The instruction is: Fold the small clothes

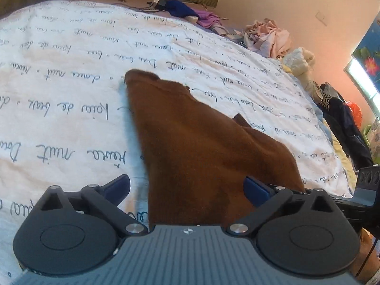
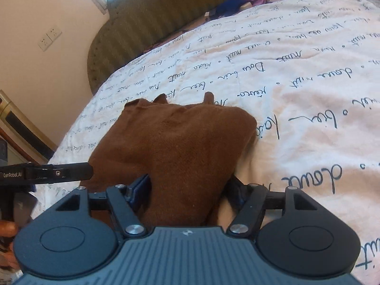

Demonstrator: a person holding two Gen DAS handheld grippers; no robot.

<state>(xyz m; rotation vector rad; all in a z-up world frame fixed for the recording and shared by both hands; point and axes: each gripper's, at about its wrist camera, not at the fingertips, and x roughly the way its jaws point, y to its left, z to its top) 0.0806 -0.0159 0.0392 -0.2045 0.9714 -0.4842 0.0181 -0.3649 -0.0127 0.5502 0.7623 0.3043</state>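
Note:
A brown fleece garment (image 1: 190,128) lies bunched on a white bedspread (image 1: 59,90) printed with handwriting. In the left wrist view my left gripper (image 1: 187,187) stands wide open over its near end. Its left fingertip (image 1: 118,185) is clear of the cloth and its right fingertip (image 1: 256,190) lies against it. In the right wrist view the same garment (image 2: 175,142) runs between the fingers of my right gripper (image 2: 187,190). The jaws are parted, with the cloth loose between the blue pads (image 2: 140,190). The left gripper (image 2: 47,173) shows at that view's left edge.
An olive headboard (image 2: 147,21) closes off the far end of the bed. Blue and purple clothes (image 1: 187,11) and a pale heap of laundry (image 1: 270,38) lie along the far edge. Dark clothing (image 1: 344,118) hangs off one side. A hand (image 2: 7,232) is at the lower left.

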